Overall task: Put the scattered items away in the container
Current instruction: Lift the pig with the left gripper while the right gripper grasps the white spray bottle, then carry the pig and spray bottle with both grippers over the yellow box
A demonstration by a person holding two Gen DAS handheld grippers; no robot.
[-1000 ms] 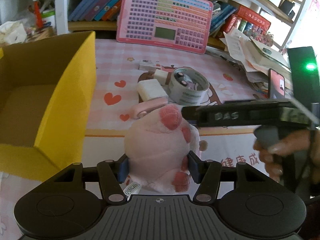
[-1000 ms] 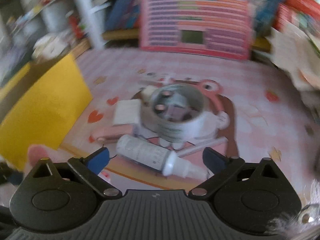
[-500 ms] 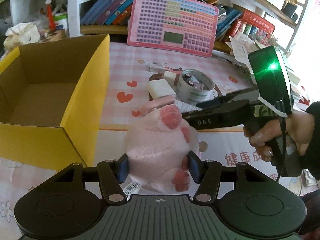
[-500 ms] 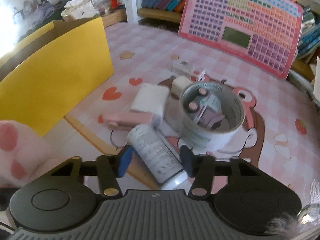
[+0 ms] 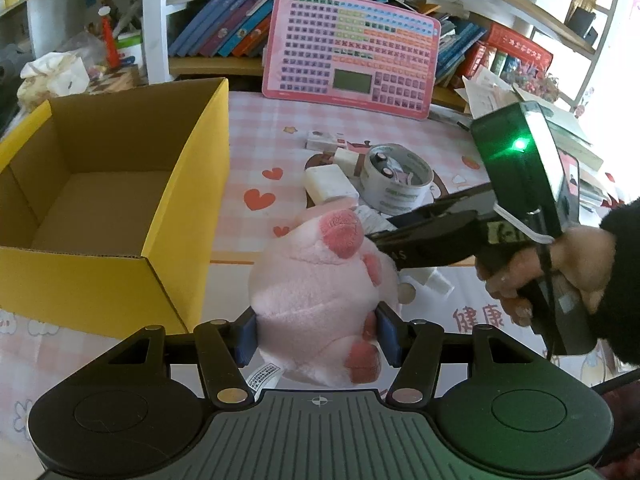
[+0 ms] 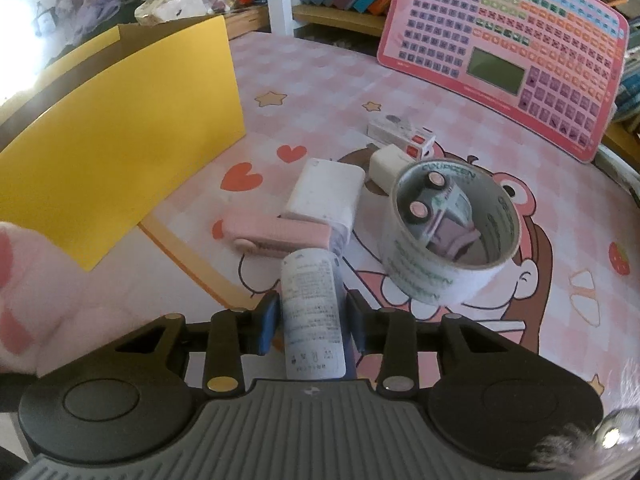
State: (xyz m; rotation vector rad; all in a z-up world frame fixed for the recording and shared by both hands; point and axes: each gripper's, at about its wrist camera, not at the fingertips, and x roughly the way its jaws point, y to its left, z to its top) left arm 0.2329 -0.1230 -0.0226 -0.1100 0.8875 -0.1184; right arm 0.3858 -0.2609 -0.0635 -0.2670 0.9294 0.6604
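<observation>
My left gripper [image 5: 318, 336] is shut on a pink plush toy [image 5: 316, 280], held just right of the open yellow cardboard box [image 5: 184, 208]. In the right wrist view my right gripper [image 6: 312, 316] has its jaws closing, and the pads press on a white printed bottle [image 6: 308, 280] that lies along the fingers, low over the pink mat. A hand [image 5: 560, 272] holds that gripper to the right of the plush, its fingertips hidden behind the toy. The plush [image 6: 36, 300] and the box wall [image 6: 120, 140] show at the left of the right wrist view.
Just beyond the bottle lie a pink flat case [image 6: 276, 232], a white block [image 6: 324, 196], a tape roll [image 6: 424, 280] with a toy car [image 6: 440, 208] inside, and a small carton [image 6: 400, 132]. A pink keyboard board [image 6: 512, 52] leans on the bookshelf.
The right gripper went from wide open around the bottle to closed on it, and the bottle now lies straight between the fingers. The left gripper kept its hold on the plush.
</observation>
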